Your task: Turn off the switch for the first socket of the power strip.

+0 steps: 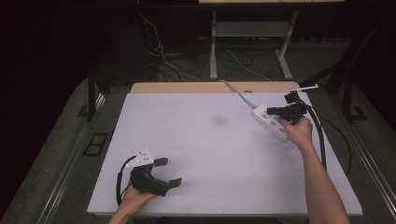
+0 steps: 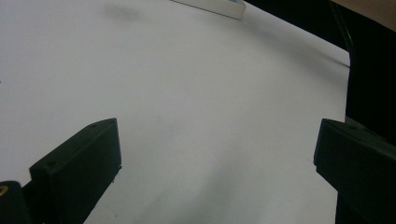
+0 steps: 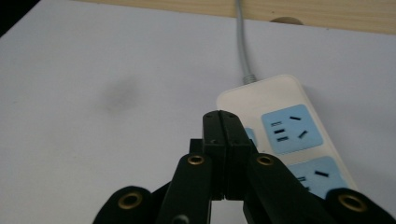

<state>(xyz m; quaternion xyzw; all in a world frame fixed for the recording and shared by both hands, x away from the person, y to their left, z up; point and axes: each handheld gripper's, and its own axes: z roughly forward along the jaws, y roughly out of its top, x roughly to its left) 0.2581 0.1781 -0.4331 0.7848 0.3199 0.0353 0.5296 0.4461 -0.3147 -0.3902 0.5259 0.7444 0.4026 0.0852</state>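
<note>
My right gripper, jaws pressed together and empty, hovers over the white power strip at the table's far right, while my left gripper rests wide apart near me, nothing plugged in yet.

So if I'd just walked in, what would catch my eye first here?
Probably the white power strip with blue sockets at the table's far right, with the right gripper, jaws pressed together, poised over it. Then the left gripper, jaws wide apart, low at the near left of the white table.
</note>
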